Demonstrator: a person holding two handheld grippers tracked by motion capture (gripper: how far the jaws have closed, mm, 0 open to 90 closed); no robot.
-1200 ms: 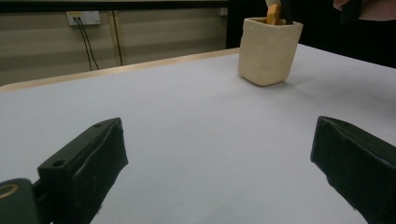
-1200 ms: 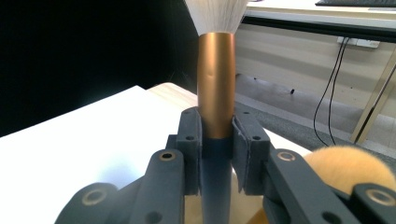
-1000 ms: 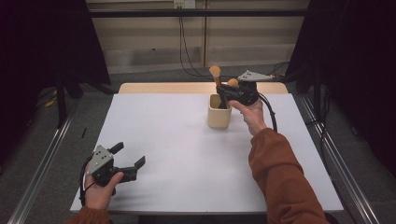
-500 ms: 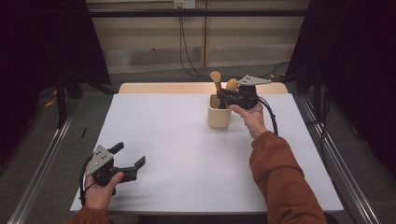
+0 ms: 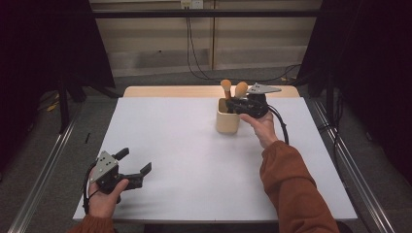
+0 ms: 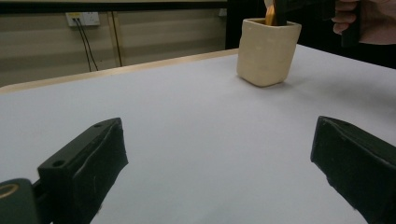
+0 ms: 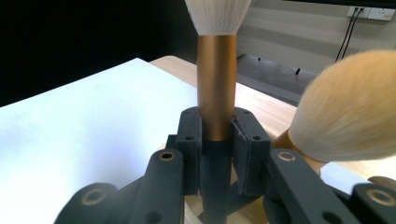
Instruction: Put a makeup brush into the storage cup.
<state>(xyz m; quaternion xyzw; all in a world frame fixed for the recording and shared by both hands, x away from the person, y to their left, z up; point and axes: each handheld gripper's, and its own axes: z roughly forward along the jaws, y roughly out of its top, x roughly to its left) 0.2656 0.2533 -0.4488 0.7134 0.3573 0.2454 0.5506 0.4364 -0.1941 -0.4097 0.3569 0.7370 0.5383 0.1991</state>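
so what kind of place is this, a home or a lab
Most likely a lab or recording space rather than a home. A bare white table stands between dark curtains, with metal rails on the floor and cables hanging from a wall socket. A person holds a gripper in each hand.

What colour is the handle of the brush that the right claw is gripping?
Copper-bronze metallic; the brush handle shows best in the right gripper view, clamped in the right claw.

A white-topped table (image 5: 194, 145) with a light wooden far edge is set on a grey floor (image 5: 160, 80). Beyond the table, a beige panelled wall (image 5: 145, 48) is seen, with a socket (image 5: 191, 4) and black cables (image 5: 192, 53) hanging down. Dark curtains (image 5: 43, 43) are hung at both sides.
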